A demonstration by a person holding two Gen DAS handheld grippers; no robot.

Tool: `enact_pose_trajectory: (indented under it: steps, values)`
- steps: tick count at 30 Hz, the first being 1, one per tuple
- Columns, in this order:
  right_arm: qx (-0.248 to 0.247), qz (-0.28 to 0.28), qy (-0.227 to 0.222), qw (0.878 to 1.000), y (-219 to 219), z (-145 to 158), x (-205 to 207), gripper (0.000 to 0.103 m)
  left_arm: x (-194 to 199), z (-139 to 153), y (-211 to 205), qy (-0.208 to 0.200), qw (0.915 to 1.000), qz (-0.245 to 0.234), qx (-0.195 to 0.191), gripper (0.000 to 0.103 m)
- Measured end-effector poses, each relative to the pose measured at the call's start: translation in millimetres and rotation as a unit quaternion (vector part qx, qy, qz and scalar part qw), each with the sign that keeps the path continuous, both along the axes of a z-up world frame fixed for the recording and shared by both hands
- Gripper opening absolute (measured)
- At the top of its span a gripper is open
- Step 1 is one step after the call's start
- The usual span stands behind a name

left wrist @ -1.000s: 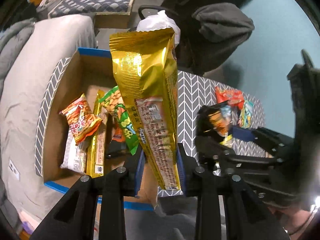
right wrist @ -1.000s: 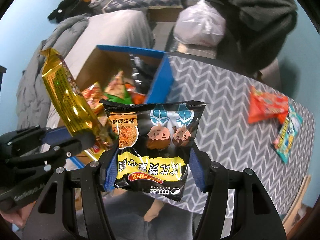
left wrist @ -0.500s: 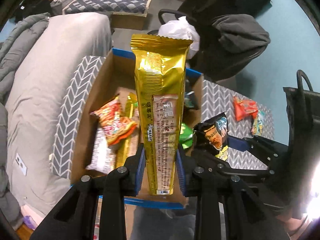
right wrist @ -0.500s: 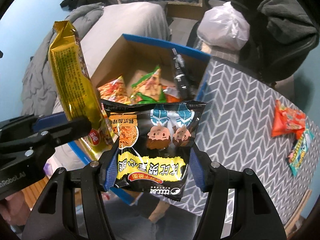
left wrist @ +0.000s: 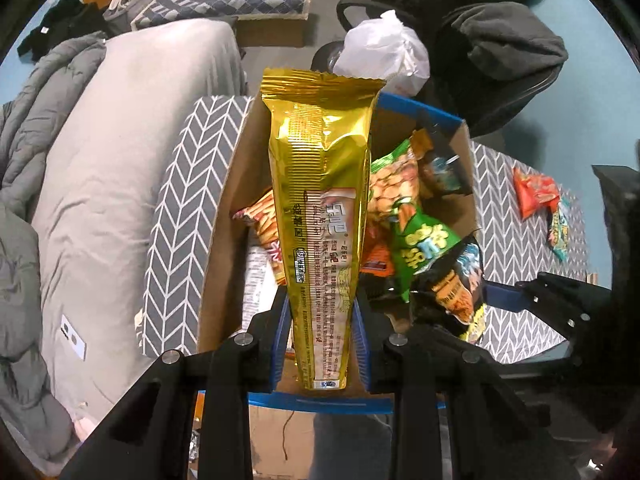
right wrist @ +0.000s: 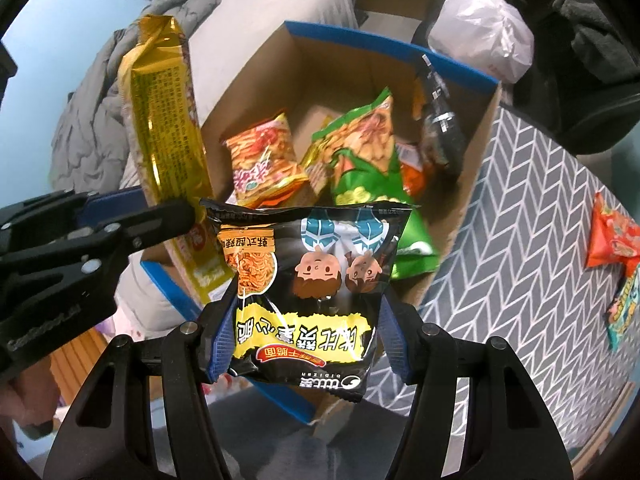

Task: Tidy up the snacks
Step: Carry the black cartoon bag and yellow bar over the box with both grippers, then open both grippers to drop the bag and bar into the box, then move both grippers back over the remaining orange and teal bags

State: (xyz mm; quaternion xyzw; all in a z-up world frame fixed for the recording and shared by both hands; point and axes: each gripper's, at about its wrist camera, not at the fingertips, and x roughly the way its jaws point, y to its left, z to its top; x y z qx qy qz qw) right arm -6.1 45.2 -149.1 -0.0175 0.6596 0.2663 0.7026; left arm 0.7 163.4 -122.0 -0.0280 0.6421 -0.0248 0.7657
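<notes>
Left wrist view: the left gripper (left wrist: 320, 336) is clamped on the lower end of a long gold snack packet (left wrist: 324, 216), which stands upright over the open cardboard box (left wrist: 224, 216). The box has blue-taped edges and sits on a grey chevron-patterned table (left wrist: 180, 208). Inside the box, right of the gold packet, lie a green snack bag (left wrist: 420, 236) and an orange noodle packet (left wrist: 260, 220) to its left. Right of the box, a red packet (left wrist: 534, 194) lies on the table, well apart. A white plastic bag (left wrist: 380, 56) sits beyond the box.

Right wrist view: the right gripper (right wrist: 308, 336) grips a black noodle packet (right wrist: 308, 280) by its two sides, held over the near edge of the box (right wrist: 476, 168). The left gripper (right wrist: 120, 236) with the gold packet (right wrist: 164, 128) stands at the box's left wall. The green bag (right wrist: 360, 152) and orange packet (right wrist: 264, 160) lie inside the box. The red packet (right wrist: 610, 236) lies right of the box on the table (right wrist: 520, 248).
</notes>
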Motion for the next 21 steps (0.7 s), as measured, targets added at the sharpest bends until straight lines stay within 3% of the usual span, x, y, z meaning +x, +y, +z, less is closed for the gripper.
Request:
enact_pose_trajectory:
  steps: [3,6,7,13,21]
  values:
    - [0.001,0.0,0.006,1.0,3.6,-2.2,-2.1,0.062,0.1,-1.4,2.6,-0.004,1.0,0.007,-0.002,0.034]
    - [-0.001,-0.001,0.012,1.0,6.2,-4.7,-3.0,0.063,-1.5,1.7,1.7,-0.011,0.9999,0.009,0.001,0.06]
    - [-0.003,-0.003,0.015,1.0,6.5,-5.9,-3.2,0.065,-1.8,3.1,1.6,-0.016,0.9998,0.01,0.005,0.062]
    - [-0.009,-0.013,0.01,1.0,0.3,-1.9,-4.5,0.074,-1.5,8.5,3.2,-0.019,0.9997,0.008,0.011,0.062]
    - [-0.013,-0.032,0.0,0.999,-21.0,9.5,-5.1,0.075,-1.5,17.7,-0.6,-0.026,0.9995,0.018,-0.002,0.062]
